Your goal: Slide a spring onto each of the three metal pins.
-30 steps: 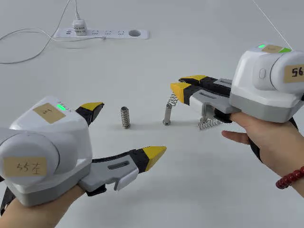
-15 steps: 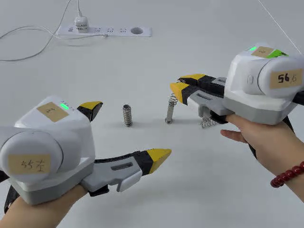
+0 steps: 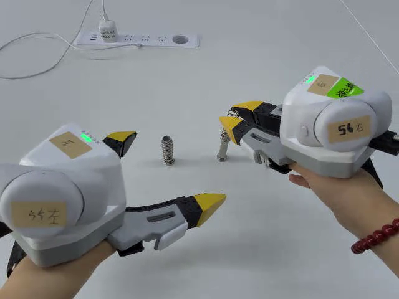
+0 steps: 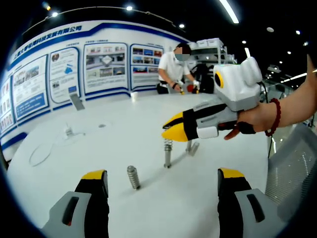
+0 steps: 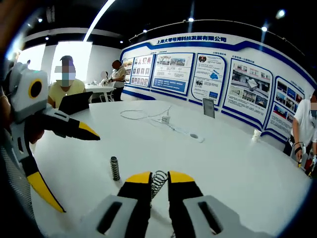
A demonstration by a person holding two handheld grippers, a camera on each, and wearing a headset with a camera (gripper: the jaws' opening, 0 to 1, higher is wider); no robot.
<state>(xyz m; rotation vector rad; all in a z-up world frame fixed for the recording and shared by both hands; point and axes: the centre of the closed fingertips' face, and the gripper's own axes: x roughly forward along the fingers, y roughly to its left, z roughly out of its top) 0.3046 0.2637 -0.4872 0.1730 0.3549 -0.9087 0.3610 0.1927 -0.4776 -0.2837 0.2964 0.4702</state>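
My right gripper [image 3: 232,116] is shut on a small spring [image 3: 225,133], which shows between its yellow tips in the right gripper view as the spring [image 5: 158,182]. The spring's lower end meets the top of an upright bare metal pin [image 3: 222,149]. To its left stands another pin with a spring on it [image 3: 168,150], also the sprung pin [image 4: 132,177] in the left gripper view. My left gripper [image 3: 165,171] hangs open in front of that pin, apart from it. Behind the right gripper [image 4: 173,130] another metal piece [image 4: 191,147] stands half hidden.
A white power strip [image 3: 137,40] with a plug and a cable lies at the far edge of the white table [image 3: 249,249]. People stand and sit beyond the table, one person [image 5: 67,84] at a laptop.
My right gripper has moved left and down with the spring, bringing it onto the top of the bare pin. It now covers the loose spring and pin that lay to the right.
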